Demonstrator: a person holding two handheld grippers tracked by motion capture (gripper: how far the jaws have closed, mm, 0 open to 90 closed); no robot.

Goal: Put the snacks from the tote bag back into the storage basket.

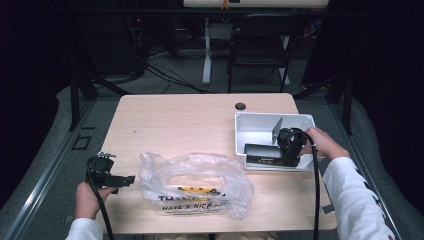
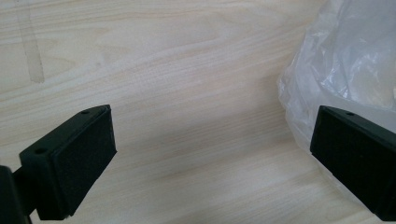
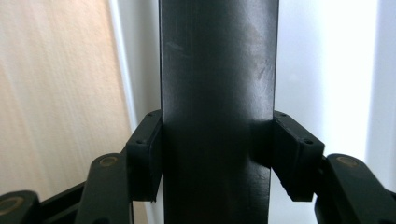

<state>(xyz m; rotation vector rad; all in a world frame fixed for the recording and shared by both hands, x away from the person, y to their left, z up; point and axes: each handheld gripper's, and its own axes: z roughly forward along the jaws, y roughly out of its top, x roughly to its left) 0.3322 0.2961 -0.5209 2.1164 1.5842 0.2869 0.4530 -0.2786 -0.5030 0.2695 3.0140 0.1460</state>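
Right fingers (image 3: 212,154) pinch black box (image 1: 267,153) in white bin (image 1: 241,131); left fingers (image 2: 212,158) spread.

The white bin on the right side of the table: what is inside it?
Inside the white bin lies a long black box, gripped across its width by the right gripper. A grey metal plate stands behind. The hand covers the bin's right part.

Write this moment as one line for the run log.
right gripper: shut on black box inside white bin | left gripper: open, holds nothing, beside plastic bag | table: wooden
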